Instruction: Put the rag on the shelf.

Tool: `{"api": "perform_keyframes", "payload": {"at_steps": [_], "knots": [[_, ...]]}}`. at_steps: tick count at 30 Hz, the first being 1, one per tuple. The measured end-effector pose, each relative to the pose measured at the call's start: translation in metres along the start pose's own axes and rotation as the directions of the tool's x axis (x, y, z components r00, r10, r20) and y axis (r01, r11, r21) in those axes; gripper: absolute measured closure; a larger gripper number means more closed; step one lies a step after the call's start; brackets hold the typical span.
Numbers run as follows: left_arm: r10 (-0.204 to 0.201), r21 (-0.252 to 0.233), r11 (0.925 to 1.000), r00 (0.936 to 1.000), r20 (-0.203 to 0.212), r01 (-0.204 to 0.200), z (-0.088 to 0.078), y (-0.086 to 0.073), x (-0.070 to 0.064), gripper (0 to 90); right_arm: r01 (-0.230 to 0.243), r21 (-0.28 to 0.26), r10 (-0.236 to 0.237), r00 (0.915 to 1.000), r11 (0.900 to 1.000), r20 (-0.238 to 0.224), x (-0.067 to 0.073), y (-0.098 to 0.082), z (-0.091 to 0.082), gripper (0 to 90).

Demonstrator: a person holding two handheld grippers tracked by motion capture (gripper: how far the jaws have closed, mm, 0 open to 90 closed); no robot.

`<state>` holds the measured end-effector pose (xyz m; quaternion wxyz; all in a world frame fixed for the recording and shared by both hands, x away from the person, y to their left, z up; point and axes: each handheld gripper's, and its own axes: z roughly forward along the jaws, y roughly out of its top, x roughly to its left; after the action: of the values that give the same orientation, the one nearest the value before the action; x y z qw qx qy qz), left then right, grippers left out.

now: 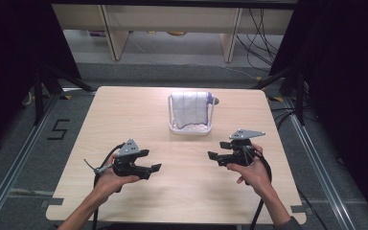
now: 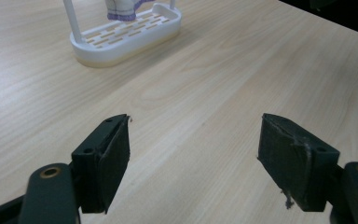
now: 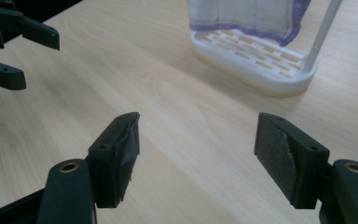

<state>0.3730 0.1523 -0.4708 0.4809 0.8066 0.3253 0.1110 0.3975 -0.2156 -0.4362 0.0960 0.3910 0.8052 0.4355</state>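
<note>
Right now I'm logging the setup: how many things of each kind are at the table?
Grippers: 2, the left gripper and the right gripper, both open
White rack: 1
Cloth hung over the rack: 1
Total: 4

Left gripper (image 1: 154, 161) fingers apart — right gripper (image 1: 218, 150) likewise

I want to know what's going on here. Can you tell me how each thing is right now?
cloth: hanging over the rack's bar, untouched
rack: upright on the table, far from both hands
left tongs: open, nothing between them
right tongs: open, nothing between them
table: bare wood around the rack
</note>
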Motion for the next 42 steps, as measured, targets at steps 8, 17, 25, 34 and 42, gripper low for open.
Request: {"api": "perform_keyframes", "payload": {"at_steps": [8,17,25,34,42], "knots": [[0.011,0.02,0.9997,0.9999,-0.01,-0.011,-0.006,-0.023,-0.007,24.5,0.003,0.027,-0.003,0.9999,1.0,-0.01,0.011,-0.017,0.005,31.8],[0.032,0.034,0.9989,0.9995,0.0,-0.032,-0.012,-0.037,-0.015,24.2,0.016,0.031,-0.015,0.9996,0.999,-0.026,0.019,-0.031,0.002,32.0],[0.038,0.048,0.9981,0.9993,-0.008,-0.037,-0.015,-0.047,-0.021,22.6,0.021,0.059,-0.019,0.9991,0.998,-0.038,0.029,-0.051,-0.001,29.4],[0.028,0.067,0.9973,0.9996,0.004,-0.028,-0.017,-0.057,-0.029,17.3,0.021,0.111,-0.018,0.9996,0.994,-0.022,0.037,-0.065,-0.003,23.2],[0.052,0.091,0.9945,0.9986,0.005,-0.052,-0.019,-0.061,-0.038,16.4,0.04,0.132,-0.038,0.9992,0.99,-0.017,0.04,-0.078,-0.008,21.2]]}}
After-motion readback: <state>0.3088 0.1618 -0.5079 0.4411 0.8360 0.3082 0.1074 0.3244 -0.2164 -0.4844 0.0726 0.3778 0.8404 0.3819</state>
